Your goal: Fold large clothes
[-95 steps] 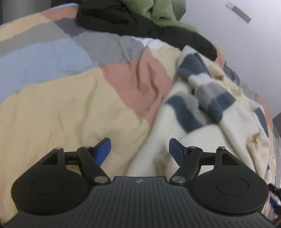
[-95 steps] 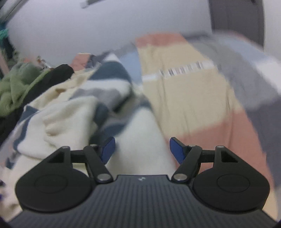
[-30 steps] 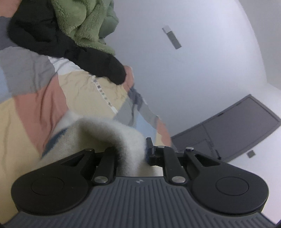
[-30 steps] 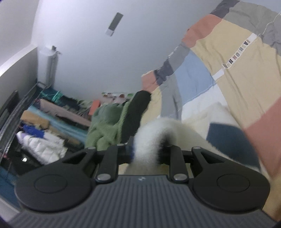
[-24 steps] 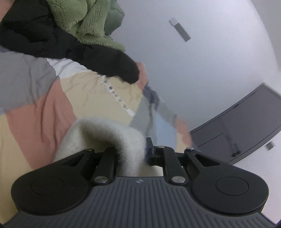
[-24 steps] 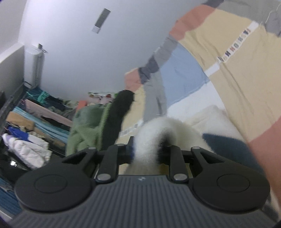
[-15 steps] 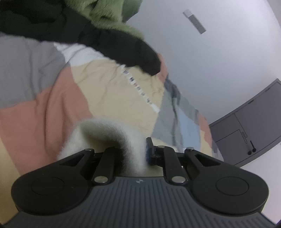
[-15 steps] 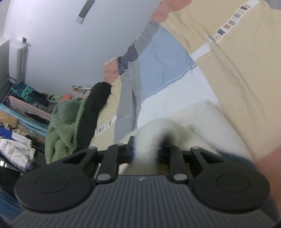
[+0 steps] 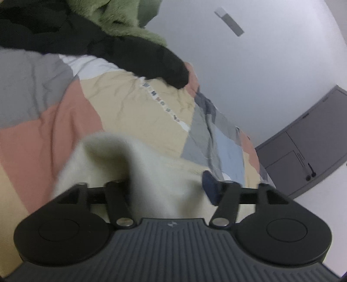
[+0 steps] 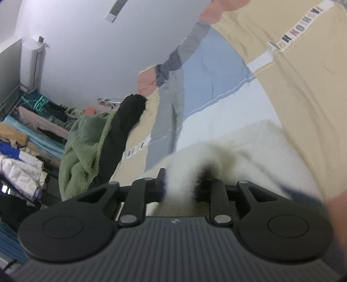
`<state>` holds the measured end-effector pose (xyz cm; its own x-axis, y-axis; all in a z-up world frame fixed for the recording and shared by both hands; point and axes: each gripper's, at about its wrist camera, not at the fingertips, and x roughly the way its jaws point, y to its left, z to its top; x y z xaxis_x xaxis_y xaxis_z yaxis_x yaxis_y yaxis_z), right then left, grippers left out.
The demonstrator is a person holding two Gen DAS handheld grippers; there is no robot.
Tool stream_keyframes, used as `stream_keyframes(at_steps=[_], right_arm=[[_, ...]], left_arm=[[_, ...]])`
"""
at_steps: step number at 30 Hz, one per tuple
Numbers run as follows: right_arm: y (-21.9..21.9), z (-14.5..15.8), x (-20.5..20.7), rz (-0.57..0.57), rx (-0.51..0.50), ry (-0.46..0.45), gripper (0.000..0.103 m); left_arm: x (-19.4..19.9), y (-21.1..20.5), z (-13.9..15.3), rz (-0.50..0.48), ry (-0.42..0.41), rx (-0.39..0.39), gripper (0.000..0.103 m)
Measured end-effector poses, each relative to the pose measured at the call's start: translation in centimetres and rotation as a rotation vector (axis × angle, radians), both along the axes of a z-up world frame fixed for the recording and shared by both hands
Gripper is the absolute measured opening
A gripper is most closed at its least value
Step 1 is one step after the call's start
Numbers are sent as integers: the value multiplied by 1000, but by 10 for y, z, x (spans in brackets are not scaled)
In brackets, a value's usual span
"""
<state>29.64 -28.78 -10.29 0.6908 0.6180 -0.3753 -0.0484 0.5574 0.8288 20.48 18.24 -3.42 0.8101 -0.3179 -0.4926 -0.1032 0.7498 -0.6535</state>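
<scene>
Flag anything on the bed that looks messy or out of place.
A green fleece and a black garment lie in a crumpled, unfolded heap at the edge of the patchwork bedspread. The cream fleece is bunched between the left gripper, whose jaws have just been opening, and pinched in the right gripper.

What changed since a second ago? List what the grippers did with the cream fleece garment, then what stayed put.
The left gripper has just been opening: its jaws stand wide and the cream fleece garment lies loose between them, let go. The right gripper has begun opening, fleece still bunched between its jaws. Both views dipped toward the patchwork bedspread. The black garment and green fleece stayed put.
</scene>
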Motion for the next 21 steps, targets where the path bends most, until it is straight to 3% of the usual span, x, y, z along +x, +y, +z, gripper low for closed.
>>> stream_keyframes(at_steps=[2, 5, 10, 19, 21], right_arm=[[3, 8, -14, 17, -18, -22, 49], [8, 22, -40, 43, -32, -60, 58], [14, 36, -80, 106, 35, -84, 59], [32, 16, -143, 154, 157, 56, 60], [34, 11, -152, 155, 180, 84, 81]], left_arm=[[-15, -8, 9, 0, -5, 31, 70], [-43, -17, 18, 14, -1, 51, 71], [-90, -28, 26, 1, 26, 9, 71], [-147, -54, 7, -66, 91, -158, 76], [-147, -59, 0, -79, 123, -201, 78]])
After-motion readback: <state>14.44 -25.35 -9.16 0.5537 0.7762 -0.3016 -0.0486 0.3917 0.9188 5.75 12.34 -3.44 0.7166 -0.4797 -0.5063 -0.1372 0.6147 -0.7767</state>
